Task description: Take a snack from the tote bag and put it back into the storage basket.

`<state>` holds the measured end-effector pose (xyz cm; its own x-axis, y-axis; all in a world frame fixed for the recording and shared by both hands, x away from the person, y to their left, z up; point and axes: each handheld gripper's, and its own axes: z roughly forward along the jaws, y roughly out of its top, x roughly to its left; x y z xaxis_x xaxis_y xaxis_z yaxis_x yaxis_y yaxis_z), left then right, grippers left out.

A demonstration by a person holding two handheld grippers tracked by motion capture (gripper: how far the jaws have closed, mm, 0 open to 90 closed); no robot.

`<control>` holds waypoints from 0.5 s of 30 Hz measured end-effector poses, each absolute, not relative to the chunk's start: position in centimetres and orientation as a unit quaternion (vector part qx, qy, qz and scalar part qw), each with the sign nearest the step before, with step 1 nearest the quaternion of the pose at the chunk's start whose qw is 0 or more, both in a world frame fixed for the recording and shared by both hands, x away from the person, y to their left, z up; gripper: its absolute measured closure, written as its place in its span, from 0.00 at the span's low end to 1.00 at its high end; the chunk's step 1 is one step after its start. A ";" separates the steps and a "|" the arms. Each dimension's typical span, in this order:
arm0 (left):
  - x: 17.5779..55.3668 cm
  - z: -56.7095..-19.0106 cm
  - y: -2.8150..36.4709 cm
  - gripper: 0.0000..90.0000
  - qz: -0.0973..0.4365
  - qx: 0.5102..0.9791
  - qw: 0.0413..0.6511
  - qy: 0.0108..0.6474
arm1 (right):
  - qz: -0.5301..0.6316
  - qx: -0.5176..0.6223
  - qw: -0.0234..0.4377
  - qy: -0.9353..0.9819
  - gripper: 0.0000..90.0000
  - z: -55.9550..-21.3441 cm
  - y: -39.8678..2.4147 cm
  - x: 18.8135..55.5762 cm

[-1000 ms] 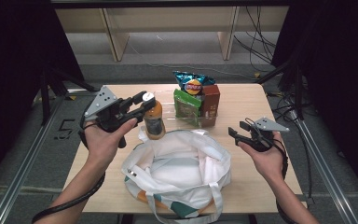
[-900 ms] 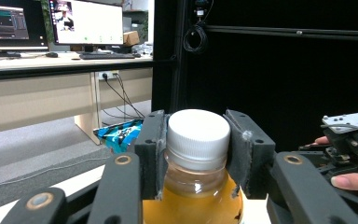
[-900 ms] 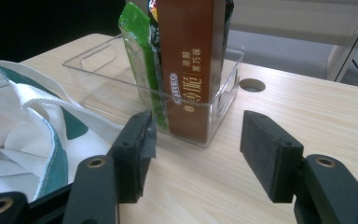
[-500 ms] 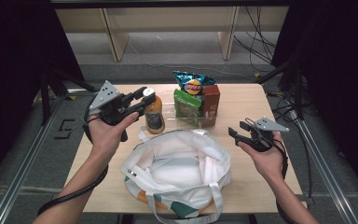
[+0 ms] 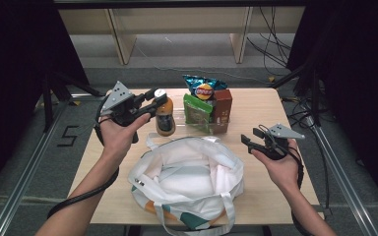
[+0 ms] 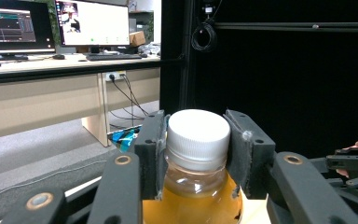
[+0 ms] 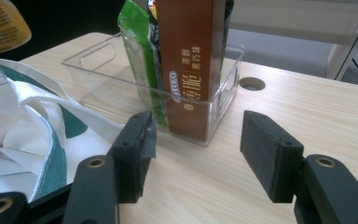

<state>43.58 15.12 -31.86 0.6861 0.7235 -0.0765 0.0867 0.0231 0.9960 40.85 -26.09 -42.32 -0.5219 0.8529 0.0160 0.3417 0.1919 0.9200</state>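
My left gripper (image 6: pixel 196 154) clamps a bottle (image 6: pixel 193 186) at its neck: clear plastic, amber drink inside, white ribbed cap. In the high view the bottle (image 5: pixel 164 117) is at the table's (image 5: pixel 270 105) far left, behind the white bag (image 5: pixel 187 182). My right gripper (image 7: pixel 196 149) is wide and holds nothing. Its view shows a clear tray (image 7: pixel 223 93) with a brown box (image 7: pixel 189 56) and a green packet (image 7: pixel 140 51); the high view adds a chips bag (image 5: pixel 204 88).

Bottle (image 5: pixel 165 117) left of bin (image 5: pixel 204 118), snacks inside, bag (image 5: pixel 187 184) in front
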 end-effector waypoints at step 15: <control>46.1 -32.6 14.2 0.66 0.244 0.662 0.637 0.312 | 0.485 0.426 0.256 0.720 0.50 -42.3 -26.0 40.7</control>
<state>46.11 14.18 -32.60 0.6862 0.7237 -0.0734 0.1013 0.0048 0.9948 40.73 -26.02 -42.34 -0.5052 0.8619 0.0441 0.3651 0.1671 0.9159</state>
